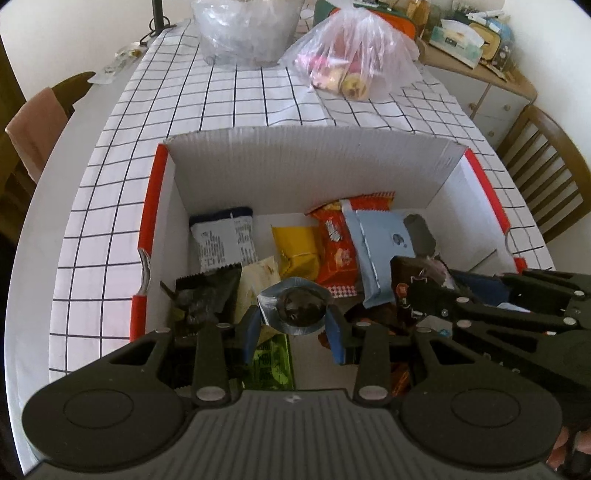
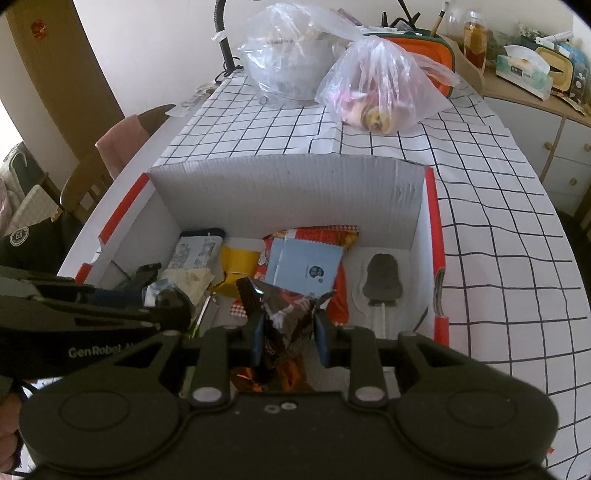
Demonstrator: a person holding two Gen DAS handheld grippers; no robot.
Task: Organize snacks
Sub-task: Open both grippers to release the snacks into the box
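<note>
A white cardboard box (image 1: 221,177) with red outer edges stands on the checked tablecloth, and both grippers reach down into it. My left gripper (image 1: 295,323) is shut on a small silver foil pack (image 1: 295,306) with a dark round window. From the right, my right gripper (image 2: 290,330) is shut on a crinkled dark brown wrapper (image 2: 284,314). In the box lie a white-and-navy packet (image 1: 223,243), a yellow packet (image 1: 295,247), an orange-red packet (image 1: 338,247), a light blue packet (image 1: 380,240), a black packet (image 1: 207,295) and a dark lollipop (image 2: 382,280).
Two plastic bags stand at the table's far end, a clear one (image 1: 243,29) and a pinkish one with buns (image 1: 354,62). Wooden chairs flank the table, left (image 1: 40,122) and right (image 1: 543,166). A cluttered sideboard (image 1: 476,48) is at the back right.
</note>
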